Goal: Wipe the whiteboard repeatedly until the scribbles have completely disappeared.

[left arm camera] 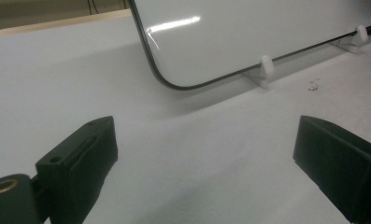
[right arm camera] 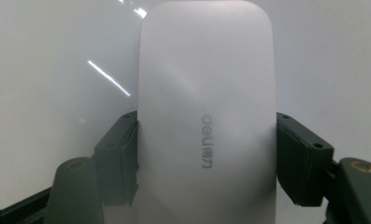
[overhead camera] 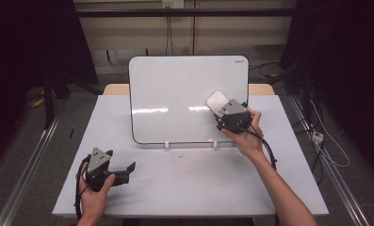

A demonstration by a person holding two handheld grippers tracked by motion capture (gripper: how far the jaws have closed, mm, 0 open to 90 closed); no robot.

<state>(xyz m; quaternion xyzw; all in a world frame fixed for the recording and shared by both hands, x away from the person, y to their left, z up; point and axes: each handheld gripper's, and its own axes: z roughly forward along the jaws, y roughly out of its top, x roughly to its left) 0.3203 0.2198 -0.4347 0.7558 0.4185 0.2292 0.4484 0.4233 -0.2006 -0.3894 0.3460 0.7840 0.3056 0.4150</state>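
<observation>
A whiteboard (overhead camera: 180,94) stands tilted on two small white feet at the table's back middle. Its surface looks blank. My right gripper (overhead camera: 224,110) is shut on a white board eraser (overhead camera: 216,101) and holds it against the board's right side. In the right gripper view the white board eraser (right arm camera: 206,112) sits between the two jaws, pressed flat on the whiteboard (right arm camera: 47,70). My left gripper (overhead camera: 123,170) rests open near the table's front left, with nothing in it. The left gripper (left arm camera: 206,154) faces the whiteboard's lower corner (left arm camera: 169,79).
The white table (overhead camera: 189,183) holds the board; a few dark specks (left arm camera: 314,84) lie by the board's foot (left arm camera: 266,65). Cables trail from both grippers. Dark floor and metal rails (overhead camera: 29,160) flank the table.
</observation>
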